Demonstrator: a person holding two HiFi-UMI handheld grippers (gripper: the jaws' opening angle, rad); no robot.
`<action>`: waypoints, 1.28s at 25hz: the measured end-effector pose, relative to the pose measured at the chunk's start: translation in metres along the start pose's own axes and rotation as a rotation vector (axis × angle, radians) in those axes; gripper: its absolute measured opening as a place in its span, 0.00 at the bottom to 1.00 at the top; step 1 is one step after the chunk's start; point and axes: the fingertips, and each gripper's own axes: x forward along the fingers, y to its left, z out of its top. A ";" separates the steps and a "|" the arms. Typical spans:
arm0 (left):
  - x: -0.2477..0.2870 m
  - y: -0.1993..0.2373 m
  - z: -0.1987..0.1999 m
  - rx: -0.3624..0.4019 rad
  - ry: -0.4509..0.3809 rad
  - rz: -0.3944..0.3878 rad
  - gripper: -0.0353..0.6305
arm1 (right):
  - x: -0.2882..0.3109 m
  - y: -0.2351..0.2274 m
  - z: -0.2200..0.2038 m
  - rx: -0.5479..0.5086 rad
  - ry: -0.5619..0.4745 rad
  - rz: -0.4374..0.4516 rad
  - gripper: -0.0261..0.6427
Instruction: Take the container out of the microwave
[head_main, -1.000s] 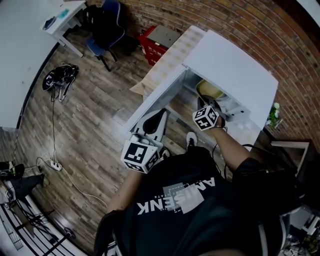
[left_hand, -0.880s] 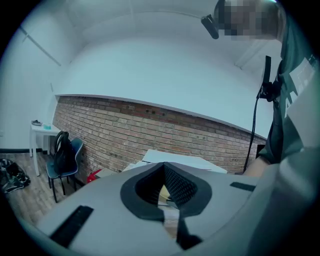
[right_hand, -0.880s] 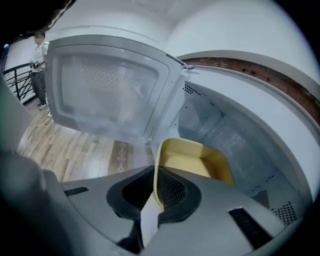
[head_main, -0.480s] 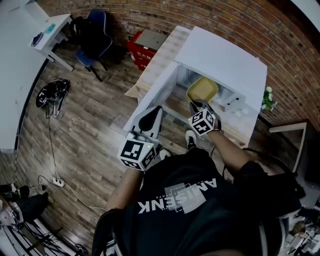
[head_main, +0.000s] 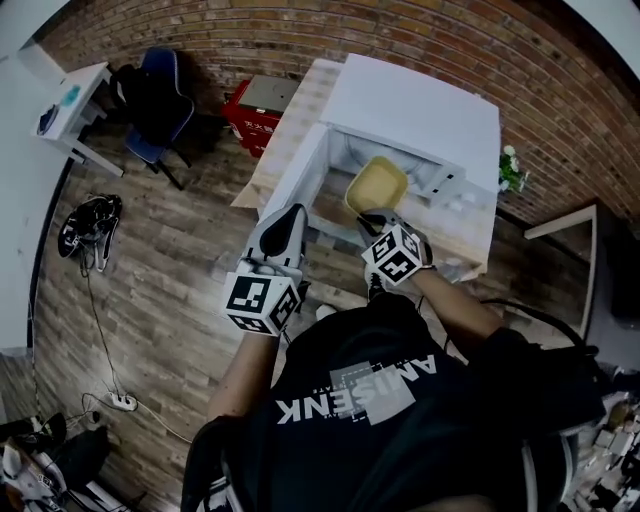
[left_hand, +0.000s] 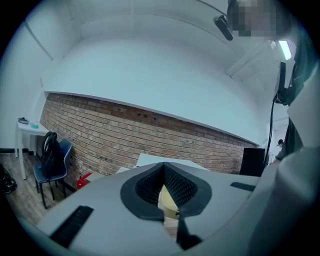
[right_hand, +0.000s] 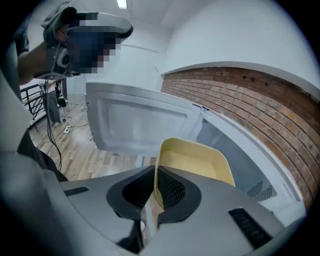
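one second was enough to change the picture: the container (head_main: 375, 186), which sat deep inside the microwave (head_main: 420, 105) with only part of it showing, now hangs just outside the microwave's mouth, in front of it and above the lowered door (head_main: 293, 176). half a second ago it was only part way out, so it has come out in one steady pull toward the person.

the right tool (right_hand: 154, 175) has its jaws pinched together on the near wall of the container, with the thin yellow rim caught between the pads and the open tray tipped up in front of them. the left tool (left_hand: 163, 167) is closed too, pads meeting at the tips with nothing between them. it waits on the door side of the microwave, pointing level and touching nothing.

for the task this looks like the main step nearly done, since the container seems clear of the cavity. what is left, by my reckoning, is to carry it well away from the microwave and set it down, perhaps on the counter (head_main: 298, 105). held by one wall only, it could tilt on the way.
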 end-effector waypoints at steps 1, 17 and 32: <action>0.001 -0.001 0.000 -0.001 0.005 -0.002 0.07 | -0.007 0.001 0.004 -0.001 -0.006 0.004 0.12; 0.040 0.006 0.026 0.045 -0.046 0.016 0.07 | -0.116 -0.041 0.047 0.010 -0.135 -0.068 0.12; 0.105 -0.044 0.058 0.108 -0.079 0.025 0.07 | -0.223 -0.145 0.016 0.061 -0.229 -0.219 0.11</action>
